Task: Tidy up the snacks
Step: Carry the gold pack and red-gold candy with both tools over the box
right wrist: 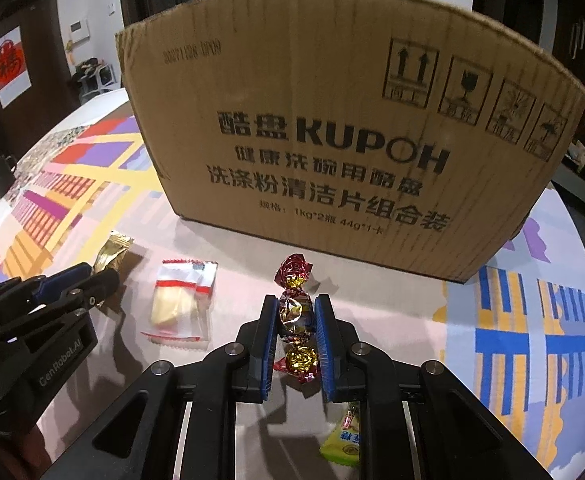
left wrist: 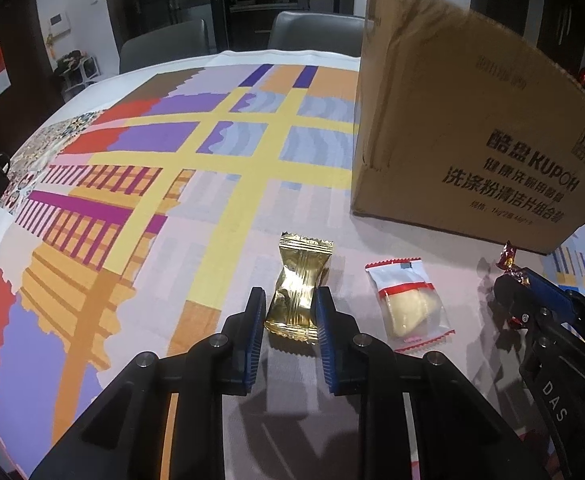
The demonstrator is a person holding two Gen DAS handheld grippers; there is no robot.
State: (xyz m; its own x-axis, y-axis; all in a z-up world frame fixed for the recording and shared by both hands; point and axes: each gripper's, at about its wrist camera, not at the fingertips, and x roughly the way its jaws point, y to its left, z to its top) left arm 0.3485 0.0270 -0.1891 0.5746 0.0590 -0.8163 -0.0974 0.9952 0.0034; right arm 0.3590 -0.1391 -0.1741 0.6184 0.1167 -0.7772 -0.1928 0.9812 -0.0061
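Both snacks are pinched at mid-wrapper, likely for lifting into the cardboard box [right wrist: 332, 128] at the table's far edge. The left gripper [left wrist: 290, 300] squeezes the gold foil packet [left wrist: 298, 288]; the right gripper [right wrist: 294, 312] clamps the red-and-gold twist candy [right wrist: 295, 312]. A clear-wrapped pastry [left wrist: 410, 300] lies between them on the patterned tablecloth [left wrist: 132, 200].

Dim room, sharp foreground, soft shadows, strong fisheye bending at edges.

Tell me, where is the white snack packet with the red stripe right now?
The white packet lies flat on the tablecloth, in front of the cardboard box, between the gold packet and the red-and-gold foil candy.
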